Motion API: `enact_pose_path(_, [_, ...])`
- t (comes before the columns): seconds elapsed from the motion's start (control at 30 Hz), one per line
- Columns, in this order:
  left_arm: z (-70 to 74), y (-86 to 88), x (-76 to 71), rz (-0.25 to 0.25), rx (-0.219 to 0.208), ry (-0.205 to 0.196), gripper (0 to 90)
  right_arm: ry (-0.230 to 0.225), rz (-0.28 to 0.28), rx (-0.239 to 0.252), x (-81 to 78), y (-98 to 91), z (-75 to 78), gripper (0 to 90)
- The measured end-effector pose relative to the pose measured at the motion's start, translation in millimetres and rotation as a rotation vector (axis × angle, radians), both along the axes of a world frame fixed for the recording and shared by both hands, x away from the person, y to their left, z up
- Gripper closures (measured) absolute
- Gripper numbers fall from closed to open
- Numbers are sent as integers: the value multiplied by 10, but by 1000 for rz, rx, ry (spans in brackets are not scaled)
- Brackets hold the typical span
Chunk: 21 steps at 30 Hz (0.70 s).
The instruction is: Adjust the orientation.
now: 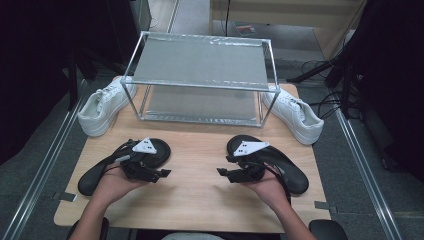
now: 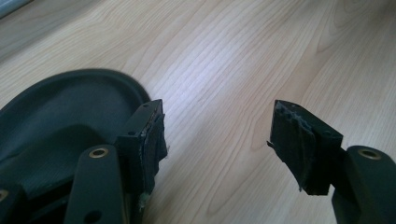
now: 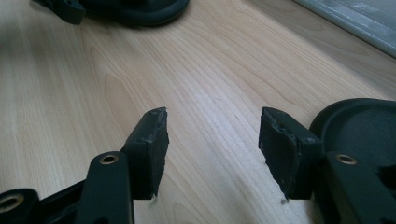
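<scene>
Here | smooth black oval sandals (image 1: pixel 150 150) | pale grained wooden table (image 1: pixel 200 190) | jaws apart

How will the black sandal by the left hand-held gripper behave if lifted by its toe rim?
The flat black moulded sandal looks thin-soled, so probably light. Its long heel end would likely droop. The smooth rim may slip between narrow pads.

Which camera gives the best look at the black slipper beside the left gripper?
The high view: the black foam slipper shows nearly end to end under the left gripper. The left gripper view catches its rounded end; the right gripper view, a far edge.
</scene>
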<state>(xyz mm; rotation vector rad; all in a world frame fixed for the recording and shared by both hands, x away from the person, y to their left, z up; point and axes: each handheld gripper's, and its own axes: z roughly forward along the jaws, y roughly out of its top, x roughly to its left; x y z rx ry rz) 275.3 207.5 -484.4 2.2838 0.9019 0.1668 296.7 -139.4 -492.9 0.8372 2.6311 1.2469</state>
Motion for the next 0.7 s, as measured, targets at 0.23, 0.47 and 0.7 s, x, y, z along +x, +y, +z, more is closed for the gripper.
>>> enact_pose_path(0.23, [33,141,-57,10,1,-1,348,7,9,1,-2,21,-5,430])
enact_pose_path(0.47, [63,244,-109,31,15,-28,354,21,17,2,-8,61,-4,423])
enact_pose_path(0.7, [91,380,-147,76,19,-40,365,22,30,13,11,79,7,423])
